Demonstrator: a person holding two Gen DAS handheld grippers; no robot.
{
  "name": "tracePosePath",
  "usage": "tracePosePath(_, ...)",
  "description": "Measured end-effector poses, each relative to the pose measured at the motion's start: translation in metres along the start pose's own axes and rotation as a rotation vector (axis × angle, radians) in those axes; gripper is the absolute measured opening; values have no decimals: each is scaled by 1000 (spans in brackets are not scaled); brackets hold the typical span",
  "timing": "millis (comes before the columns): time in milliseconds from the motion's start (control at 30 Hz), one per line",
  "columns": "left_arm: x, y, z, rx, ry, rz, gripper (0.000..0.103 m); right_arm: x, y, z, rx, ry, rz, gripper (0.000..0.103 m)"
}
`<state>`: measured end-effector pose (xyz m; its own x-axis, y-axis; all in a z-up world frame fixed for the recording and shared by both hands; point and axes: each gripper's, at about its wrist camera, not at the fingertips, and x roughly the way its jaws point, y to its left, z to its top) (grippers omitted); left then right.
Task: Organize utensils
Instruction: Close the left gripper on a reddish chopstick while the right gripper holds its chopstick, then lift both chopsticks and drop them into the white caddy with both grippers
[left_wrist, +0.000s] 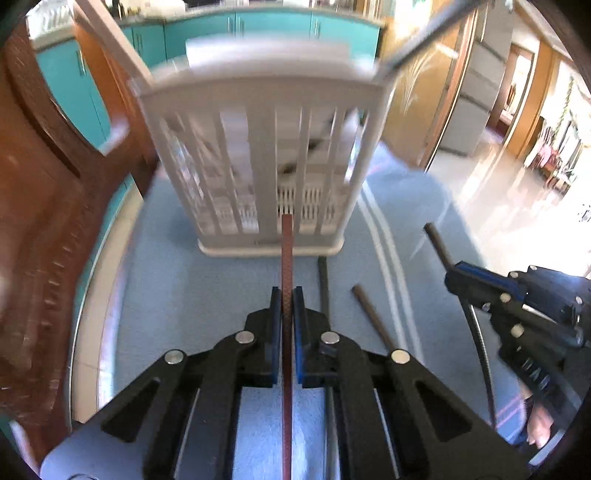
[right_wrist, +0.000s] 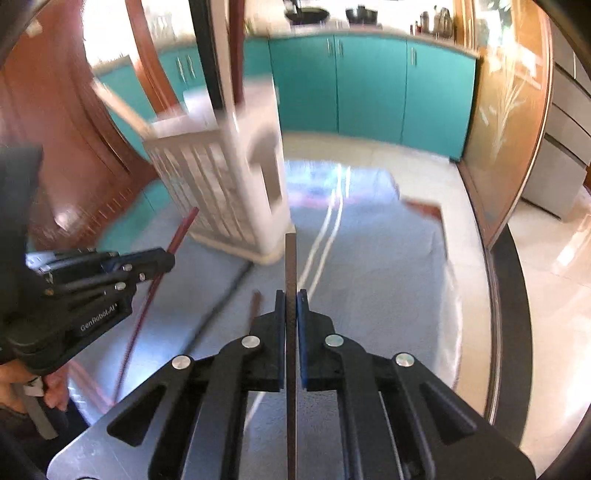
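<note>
Left gripper (left_wrist: 287, 306) clamps textured red chopstick (left_wrist: 286, 251); right gripper (right_wrist: 291, 306) clamps black chopstick (right_wrist: 290, 258); slatted white caddy (left_wrist: 258, 162) at 12 o'clock.

white slatted caddy (left_wrist: 258, 155) motion-blurred, contents unreadable, red chopstick (left_wrist: 286, 258) running off the bottom edge

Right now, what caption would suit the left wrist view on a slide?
Left tongs shut on a red textured chopstick, pointing at a white slatted plastic utensil basket on a blue cloth.

Four chopsticks (left_wrist: 286, 254) — perhaps more, one holder (left_wrist: 258, 155)
</note>
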<state>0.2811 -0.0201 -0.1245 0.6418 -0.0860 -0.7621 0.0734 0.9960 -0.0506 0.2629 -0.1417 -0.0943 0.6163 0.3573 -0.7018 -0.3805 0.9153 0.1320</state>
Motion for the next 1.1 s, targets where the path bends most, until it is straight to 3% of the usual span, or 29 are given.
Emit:
tracePosePath(300, -132, 12, 8, 15, -275, -66, 7, -123, -9, 21, 27, -243, 175, 7)
tracePosePath(400, -171, 16, 21, 6, -361, -88, 7, -151, -6, 46, 41, -301, 235, 7)
tracePosePath(500, -216, 28, 45, -17, -503, -82, 7, -166, -2, 76, 48, -356, 268, 7)
tracePosePath(667, -242, 43, 80, -112, -709, -17, 7, -182, 5, 120, 123, -541, 297, 7)
tracePosePath(733, -237, 49, 85, -158, -763, -13, 7, -179, 8, 127, 156, -614, 256, 7)
tracePosePath(867, -201, 60, 92, -230, -774, 27, 7, -148, 13, 128, 197, -718, 125, 7)
tracePosePath(1100, -147, 56, 96, -200, -647, 84, 7, -102, 2, 127, 252, -729, 71, 7)
